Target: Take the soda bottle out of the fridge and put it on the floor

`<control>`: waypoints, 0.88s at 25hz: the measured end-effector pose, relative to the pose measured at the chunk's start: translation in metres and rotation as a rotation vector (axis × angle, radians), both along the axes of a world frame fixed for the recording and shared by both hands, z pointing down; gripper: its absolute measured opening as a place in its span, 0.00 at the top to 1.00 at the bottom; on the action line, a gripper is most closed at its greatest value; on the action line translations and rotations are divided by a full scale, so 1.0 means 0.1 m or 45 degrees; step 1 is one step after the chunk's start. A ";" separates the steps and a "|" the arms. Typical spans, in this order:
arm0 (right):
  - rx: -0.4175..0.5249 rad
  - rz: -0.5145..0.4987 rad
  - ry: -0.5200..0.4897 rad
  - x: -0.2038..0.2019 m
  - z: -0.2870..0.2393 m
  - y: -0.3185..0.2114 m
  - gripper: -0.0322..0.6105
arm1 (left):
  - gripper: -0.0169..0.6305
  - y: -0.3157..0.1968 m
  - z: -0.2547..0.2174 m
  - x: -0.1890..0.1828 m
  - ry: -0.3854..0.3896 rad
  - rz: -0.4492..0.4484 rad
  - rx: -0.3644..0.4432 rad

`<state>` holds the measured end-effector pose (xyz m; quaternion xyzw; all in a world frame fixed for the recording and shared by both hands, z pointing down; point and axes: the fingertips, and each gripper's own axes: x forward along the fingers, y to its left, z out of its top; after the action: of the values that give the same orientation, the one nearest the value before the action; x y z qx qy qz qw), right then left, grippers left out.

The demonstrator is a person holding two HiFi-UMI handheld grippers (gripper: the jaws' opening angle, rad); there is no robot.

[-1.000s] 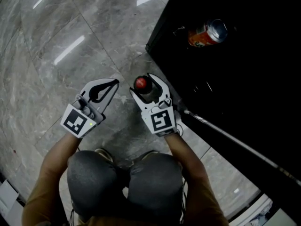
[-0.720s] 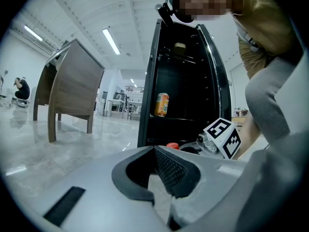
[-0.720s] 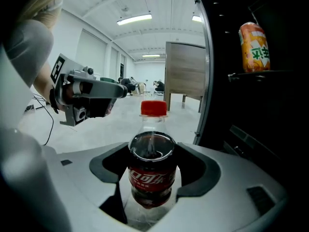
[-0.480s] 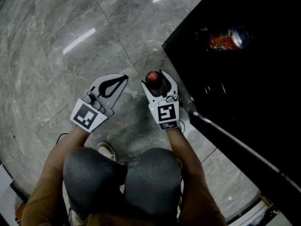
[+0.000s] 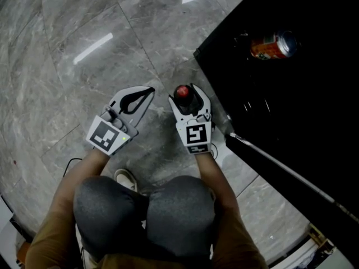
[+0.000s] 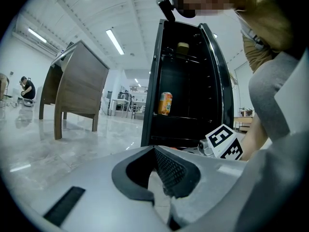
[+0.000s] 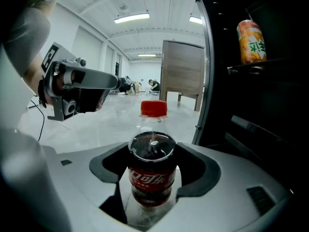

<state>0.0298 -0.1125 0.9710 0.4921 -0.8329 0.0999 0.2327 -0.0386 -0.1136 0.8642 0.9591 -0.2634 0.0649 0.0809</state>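
Note:
The soda bottle (image 5: 182,92), dark cola with a red cap and red label, stands upright between the jaws of my right gripper (image 5: 186,101), which is shut on its body (image 7: 153,170). It is just outside the open black fridge (image 5: 291,94), low over the grey marble floor (image 5: 84,55); I cannot tell whether its base touches the floor. My left gripper (image 5: 147,92) hovers just left of it, jaws shut with nothing between them (image 6: 157,170).
An orange can (image 5: 272,45) stands on a fridge shelf (image 7: 251,41). The fridge door's edge (image 5: 280,167) runs down to the right of my right arm. A wooden desk (image 6: 77,88) stands further off. My knees (image 5: 146,206) are below the grippers.
Over the first half second both grippers and the bottle shifted slightly up and right in the head view. Since then they have barely moved. The right gripper's hold is unchanged.

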 end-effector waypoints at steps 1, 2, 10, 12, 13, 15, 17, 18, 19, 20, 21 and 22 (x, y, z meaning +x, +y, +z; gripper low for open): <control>-0.001 -0.001 0.006 -0.01 0.01 0.00 0.49 | 0.97 0.00 0.01 0.00 0.004 0.000 -0.002; 0.000 -0.003 0.010 -0.01 0.01 0.00 0.49 | 0.97 0.00 0.01 -0.01 0.005 0.001 -0.003; 0.025 -0.012 0.005 -0.09 0.02 -0.14 0.49 | 0.97 0.00 0.07 -0.15 -0.009 -0.020 -0.003; 0.016 -0.013 0.010 -0.11 0.08 -0.15 0.49 | 0.97 -0.01 0.07 -0.19 -0.012 -0.031 0.004; 0.007 -0.012 0.014 -0.12 0.11 -0.15 0.49 | 0.97 -0.02 0.08 -0.21 -0.015 -0.037 0.004; -0.014 -0.011 0.023 -0.12 0.19 -0.11 0.49 | 0.97 -0.02 0.09 -0.23 -0.016 -0.047 -0.001; -0.029 -0.007 0.023 -0.10 0.24 -0.06 0.49 | 0.97 -0.03 0.08 -0.25 -0.009 -0.049 -0.003; -0.032 -0.002 0.017 -0.08 0.25 -0.04 0.49 | 0.97 -0.03 0.09 -0.25 -0.006 -0.050 -0.006; -0.034 0.005 0.008 -0.06 0.26 -0.02 0.49 | 0.97 -0.03 0.09 -0.26 -0.004 -0.051 -0.010; -0.036 0.013 -0.002 -0.04 0.26 -0.01 0.49 | 0.97 -0.03 0.10 -0.26 -0.003 -0.053 -0.012; -0.036 0.020 -0.011 -0.02 0.26 0.01 0.49 | 0.97 -0.03 0.11 -0.27 -0.004 -0.054 -0.013; -0.035 0.023 -0.013 -0.01 0.26 0.02 0.49 | 0.97 -0.03 0.12 -0.27 -0.004 -0.055 -0.014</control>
<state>0.0288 -0.1108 0.9973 0.4957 -0.8281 0.1161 0.2344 -0.0655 -0.1171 0.8759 0.9526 -0.2839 0.0661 0.0872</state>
